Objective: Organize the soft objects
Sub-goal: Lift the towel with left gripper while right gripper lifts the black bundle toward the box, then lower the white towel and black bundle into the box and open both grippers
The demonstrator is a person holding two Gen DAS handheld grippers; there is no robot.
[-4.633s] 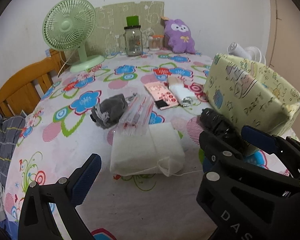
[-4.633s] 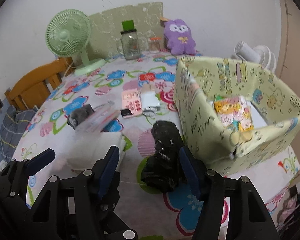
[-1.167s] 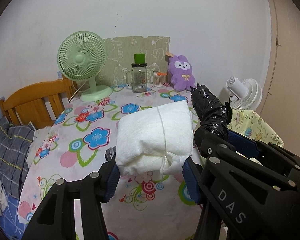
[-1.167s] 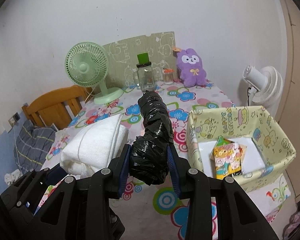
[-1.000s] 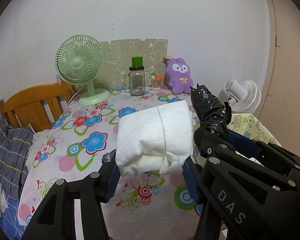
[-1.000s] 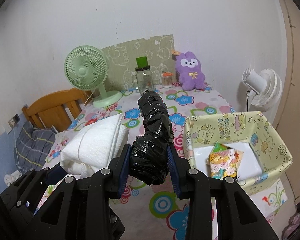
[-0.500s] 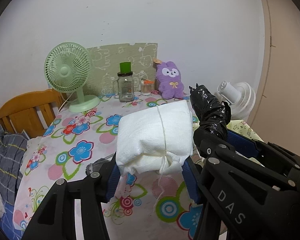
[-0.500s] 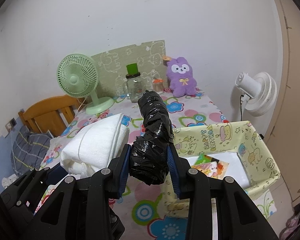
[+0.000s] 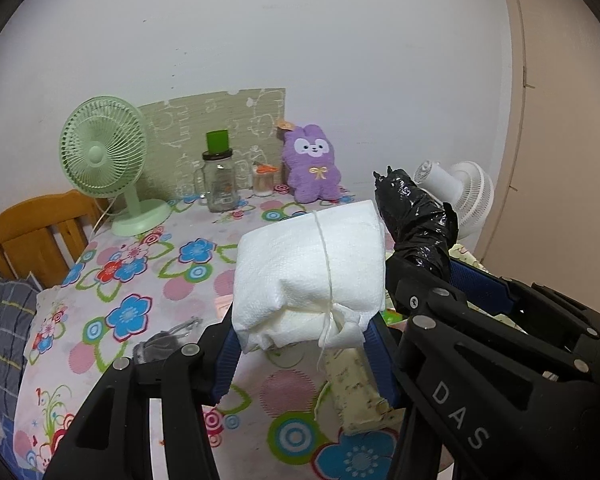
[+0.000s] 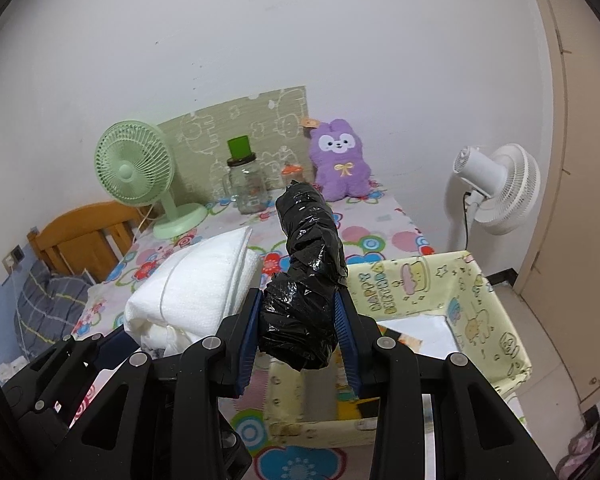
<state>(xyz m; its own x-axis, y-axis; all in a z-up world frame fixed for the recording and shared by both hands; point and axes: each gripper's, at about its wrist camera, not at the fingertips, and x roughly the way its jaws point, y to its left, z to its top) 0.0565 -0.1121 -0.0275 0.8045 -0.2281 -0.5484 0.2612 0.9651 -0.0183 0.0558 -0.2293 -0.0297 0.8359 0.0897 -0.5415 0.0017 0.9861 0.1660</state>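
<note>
White cloth, a tied bundle [image 9: 308, 276], was clamped between the blue pads of the left claw [image 9: 306, 354] and held in the air above the flowered table [image 9: 140, 280]. The right claw [image 10: 298, 330] gripped a black plastic roll [image 10: 306, 280], upright, just beside the bundle. Under the roll sat the yellow box [image 10: 452, 300], open-topped, at the table's right edge. A purple plush [image 10: 340, 166] stood against the wall.
</note>
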